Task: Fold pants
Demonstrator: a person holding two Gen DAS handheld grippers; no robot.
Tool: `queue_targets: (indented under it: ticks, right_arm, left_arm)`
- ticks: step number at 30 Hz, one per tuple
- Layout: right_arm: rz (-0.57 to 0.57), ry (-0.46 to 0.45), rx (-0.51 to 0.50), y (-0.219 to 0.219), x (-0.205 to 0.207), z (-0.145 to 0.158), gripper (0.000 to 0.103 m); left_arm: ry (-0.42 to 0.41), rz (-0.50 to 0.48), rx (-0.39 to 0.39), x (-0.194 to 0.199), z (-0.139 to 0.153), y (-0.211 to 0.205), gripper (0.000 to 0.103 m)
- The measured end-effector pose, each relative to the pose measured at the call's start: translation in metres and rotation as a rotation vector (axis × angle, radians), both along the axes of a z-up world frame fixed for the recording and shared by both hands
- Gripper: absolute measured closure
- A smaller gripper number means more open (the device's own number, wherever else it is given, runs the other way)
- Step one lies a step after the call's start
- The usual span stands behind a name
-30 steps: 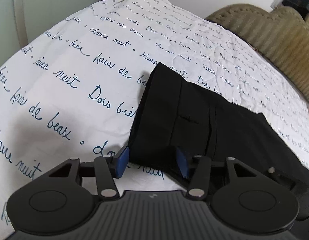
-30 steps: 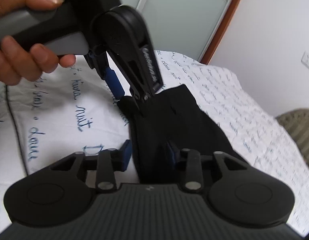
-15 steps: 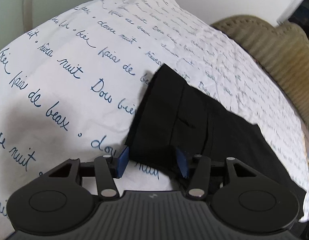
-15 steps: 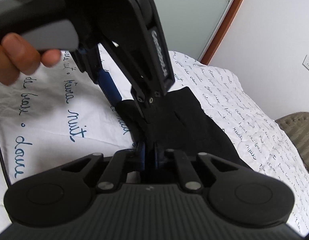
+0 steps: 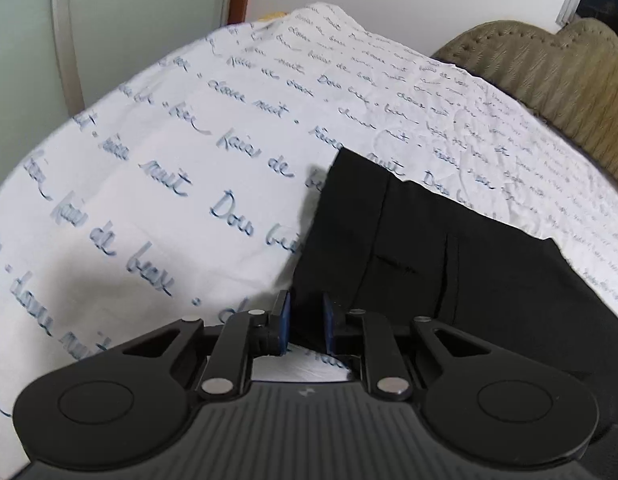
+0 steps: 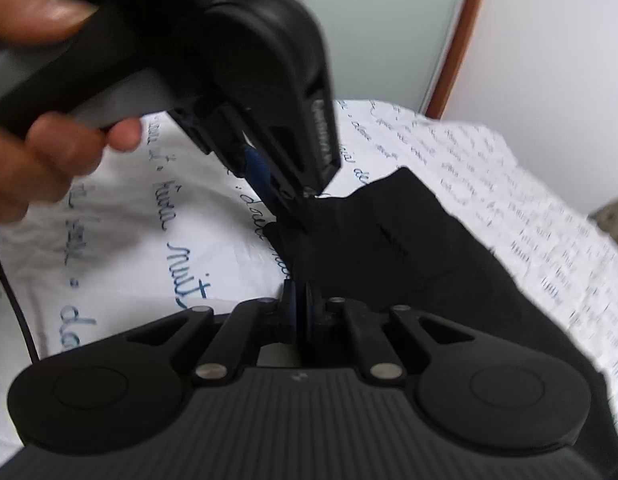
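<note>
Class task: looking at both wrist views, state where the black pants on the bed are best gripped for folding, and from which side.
Grip the black pants at the near waistband edge, coming in low from the bed's near side. That hem lies flat and free on the printed sheet, so the jaws can straddle it. The right gripper is already shut on it; the left gripper is closing over the corner.

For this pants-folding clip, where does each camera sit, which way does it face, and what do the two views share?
Left wrist: on the left gripper, facing down along its fingers at the black pants on the printed sheet; its closing fingers straddle the pants' corner.
Right wrist: on the right gripper, shut on the pants' edge; the left gripper and the hand holding it show.
Shared: pants, sheet, left gripper.
</note>
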State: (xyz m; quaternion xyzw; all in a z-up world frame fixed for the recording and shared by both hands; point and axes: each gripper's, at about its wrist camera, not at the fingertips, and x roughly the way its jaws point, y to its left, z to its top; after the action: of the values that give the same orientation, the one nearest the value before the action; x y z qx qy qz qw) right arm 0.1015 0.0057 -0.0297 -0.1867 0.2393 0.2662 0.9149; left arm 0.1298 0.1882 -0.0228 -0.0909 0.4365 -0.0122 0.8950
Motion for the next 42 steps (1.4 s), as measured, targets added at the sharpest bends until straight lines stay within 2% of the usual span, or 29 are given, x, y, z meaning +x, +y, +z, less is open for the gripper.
queue_targets:
  ticks: [2, 4, 6, 10, 12, 15, 16, 18, 19, 21, 23, 24, 25, 27, 29, 31, 32, 33, 34, 35, 36, 38, 39, 41, 42]
  right_arm:
    - [0.016, -0.026, -0.003, 0.005, 0.002, 0.002, 0.097]
    - [0.014, -0.004, -0.018, 0.007, 0.008, -0.004, 0.096]
    - [-0.006, -0.011, -0.020, -0.001, 0.005, -0.007, 0.095]
    - [-0.011, -0.099, -0.009, -0.045, -0.044, 0.023, 0.064]
    - [-0.086, -0.115, -0.010, -0.083, -0.062, 0.037, 0.060]
    - [-0.232, -0.044, -0.005, -0.149, -0.064, 0.048, 0.057]
    - [-0.266, 0.027, 0.003, -0.171, -0.058, 0.046, 0.052]
    - [-0.281, 0.160, 0.013, -0.200, -0.046, 0.034, 0.049]
    - [-0.287, 0.191, 0.021, -0.208, -0.043, 0.027, 0.049]
    - [-0.282, 0.275, 0.020, -0.210, -0.042, 0.013, 0.050]
    - [-0.261, 0.244, -0.050, -0.203, -0.057, 0.005, 0.050]
    - [-0.251, 0.237, -0.072, -0.203, -0.066, 0.005, 0.047]
    - [-0.246, 0.246, -0.080, -0.205, -0.072, 0.008, 0.047]
    - [-0.258, 0.238, -0.041, -0.218, -0.082, 0.019, 0.047]
    - [-0.281, 0.192, 0.073, -0.234, -0.084, 0.035, 0.046]
    - [-0.320, 0.149, 0.157, -0.244, -0.073, 0.044, 0.041]
    - [-0.336, 0.133, 0.158, -0.244, -0.069, 0.042, 0.037]
    - [-0.344, 0.149, 0.123, -0.240, -0.061, 0.035, 0.027]
    - [-0.325, 0.204, 0.049, -0.234, -0.052, 0.022, 0.026]
    - [-0.295, 0.237, -0.026, -0.228, -0.046, 0.010, 0.029]
    - [-0.283, 0.216, -0.060, -0.228, -0.046, 0.005, 0.036]
    - [-0.333, 0.153, 0.011, -0.240, -0.037, 0.016, 0.037]
    - [-0.357, 0.111, 0.048, -0.248, -0.027, 0.025, 0.042]
    - [-0.411, 0.006, 0.052, -0.256, -0.001, 0.036, 0.044]
    - [-0.443, -0.011, 0.036, -0.258, 0.018, 0.038, 0.043]
  left_arm:
    - [-0.004, 0.004, 0.044, 0.002, -0.001, -0.002, 0.087]
    - [0.024, -0.007, 0.037, 0.005, -0.004, -0.002, 0.088]
    - [0.009, -0.004, 0.048, 0.000, 0.002, -0.001, 0.087]
    - [-0.103, 0.026, 0.218, -0.014, 0.027, -0.012, 0.087]
    - [-0.129, -0.031, 0.241, -0.015, 0.036, -0.025, 0.087]
    - [-0.136, -0.148, 0.175, -0.013, 0.041, -0.052, 0.087]
    - [-0.130, -0.188, 0.162, -0.012, 0.039, -0.065, 0.087]
    - [-0.123, -0.257, 0.162, -0.009, 0.034, -0.093, 0.087]
    - [-0.127, -0.294, 0.184, -0.009, 0.030, -0.107, 0.087]
    - [-0.118, -0.339, 0.280, -0.010, 0.015, -0.137, 0.087]
    - [-0.088, -0.343, 0.385, -0.009, -0.003, -0.149, 0.087]
    - [-0.073, -0.338, 0.410, -0.009, -0.010, -0.148, 0.087]
    - [-0.064, -0.334, 0.401, -0.009, -0.013, -0.143, 0.087]
    - [-0.056, -0.317, 0.334, -0.010, -0.007, -0.131, 0.086]
    - [-0.072, -0.308, 0.270, -0.010, 0.005, -0.125, 0.086]
    - [-0.077, -0.326, 0.229, -0.007, 0.014, -0.132, 0.086]
    - [-0.082, -0.340, 0.215, -0.007, 0.017, -0.140, 0.086]
    - [-0.089, -0.366, 0.207, -0.009, 0.019, -0.148, 0.086]
    - [-0.095, -0.388, 0.204, -0.011, 0.019, -0.157, 0.086]
    - [-0.106, -0.405, 0.203, -0.015, 0.020, -0.166, 0.086]
    - [-0.120, -0.421, 0.200, -0.019, 0.019, -0.174, 0.086]
    - [-0.133, -0.426, 0.205, -0.023, 0.014, -0.190, 0.085]
    - [-0.138, -0.426, 0.216, -0.025, 0.011, -0.198, 0.085]
    - [-0.136, -0.452, 0.240, -0.030, 0.004, -0.214, 0.085]
    - [-0.127, -0.470, 0.250, -0.033, 0.000, -0.221, 0.085]
